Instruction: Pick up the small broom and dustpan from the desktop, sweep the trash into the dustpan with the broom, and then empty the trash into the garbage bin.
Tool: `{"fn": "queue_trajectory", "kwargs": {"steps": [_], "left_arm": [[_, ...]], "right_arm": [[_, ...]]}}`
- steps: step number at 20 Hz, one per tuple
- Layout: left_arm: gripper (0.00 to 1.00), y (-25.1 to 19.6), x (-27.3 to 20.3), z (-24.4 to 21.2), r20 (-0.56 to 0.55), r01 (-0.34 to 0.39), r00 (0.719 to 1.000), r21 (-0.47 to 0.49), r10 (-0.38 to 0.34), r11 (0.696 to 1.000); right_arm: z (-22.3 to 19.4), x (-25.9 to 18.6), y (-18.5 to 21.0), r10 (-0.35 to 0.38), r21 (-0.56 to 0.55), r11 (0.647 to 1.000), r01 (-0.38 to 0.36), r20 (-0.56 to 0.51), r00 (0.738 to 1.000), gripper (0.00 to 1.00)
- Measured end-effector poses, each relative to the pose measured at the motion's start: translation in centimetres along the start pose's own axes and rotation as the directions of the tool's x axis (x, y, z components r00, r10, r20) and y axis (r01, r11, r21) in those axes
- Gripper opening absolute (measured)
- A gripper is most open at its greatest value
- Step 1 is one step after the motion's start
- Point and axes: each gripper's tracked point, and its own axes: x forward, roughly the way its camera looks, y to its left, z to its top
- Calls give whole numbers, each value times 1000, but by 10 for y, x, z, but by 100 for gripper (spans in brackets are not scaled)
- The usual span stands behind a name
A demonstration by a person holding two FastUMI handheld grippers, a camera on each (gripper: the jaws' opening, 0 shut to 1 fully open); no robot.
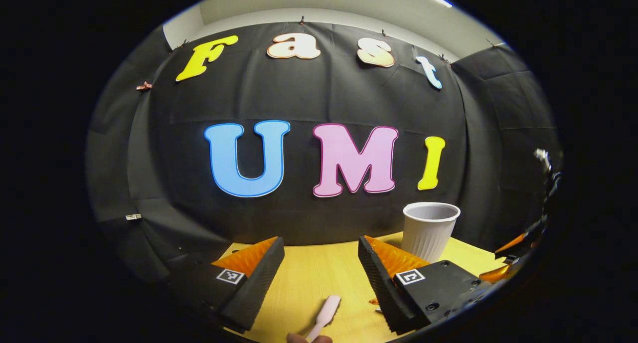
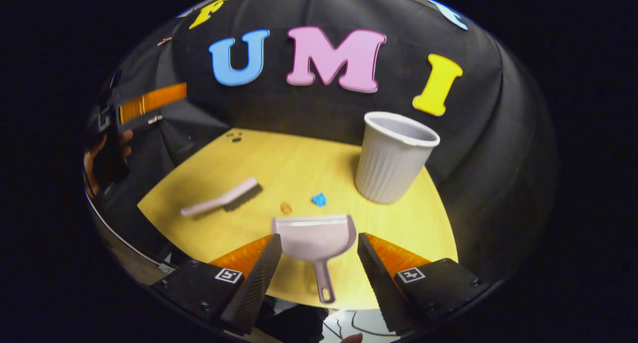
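Both claws released: right claw [image 2: 315,263] hovers over dustpan [image 2: 315,237], left claw [image 1: 321,270] above broom [image 1: 325,313]. Right gripper view adds trash bits [image 2: 319,199] beside bin [image 2: 394,158] on the surface [image 2: 299,158].

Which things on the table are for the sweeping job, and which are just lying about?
For the job:
- pale pink small broom
- pale pink plastic dustpan
- blue scrap of trash
- small brown scrap
- white ribbed garbage bin

Just lying about:
- small dark marks at the yellow wooden table's far edge

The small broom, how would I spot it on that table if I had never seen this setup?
Start at the tall ribbed white bin standing on the yellow desktop. Look across to the opposite side, past the blue scrap. The small broom lies flat there: pale pink and slim with dark bristles, unlike the wide scoop-shaped dustpan nearby.
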Motion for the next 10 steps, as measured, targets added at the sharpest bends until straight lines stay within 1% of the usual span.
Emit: {"fn": "queue_trajectory", "kwargs": {"steps": [2, 3, 4, 6, 8, 10], "left_arm": [[94, 2, 1, -6, -14, -9, 1000, 17, 9, 1000], [94, 4, 0, -9, -20, -13, 1000, 20, 14, 1000], [94, 6, 0, -10, -24, -18, 1000, 23, 19, 1000], [95, 12, -5, -13, -33, -37, 999, 38, 39, 999], [94, 15, -6, -14, -45, -51, 998, 47, 53, 998], [94, 18, -5, -19, -65, -76, 995, 55, 79, 996]], "right_arm": [[-37, 33, 2, 6, -40, 999, -10, -106, 994, 95], [-55, 46, 0, 9, -62, 998, -19, -167, 986, 93], [-70, 56, 0, 5, -67, 998, -20, -210, 978, 89], [-101, 81, 0, 13, -37, 999, -25, -292, 956, 88], [-131, 102, -1, 18, -23, 999, -28, -371, 928, 88], [-144, 121, 4, 31, -16, 999, -41, -423, 906, 87]]}}
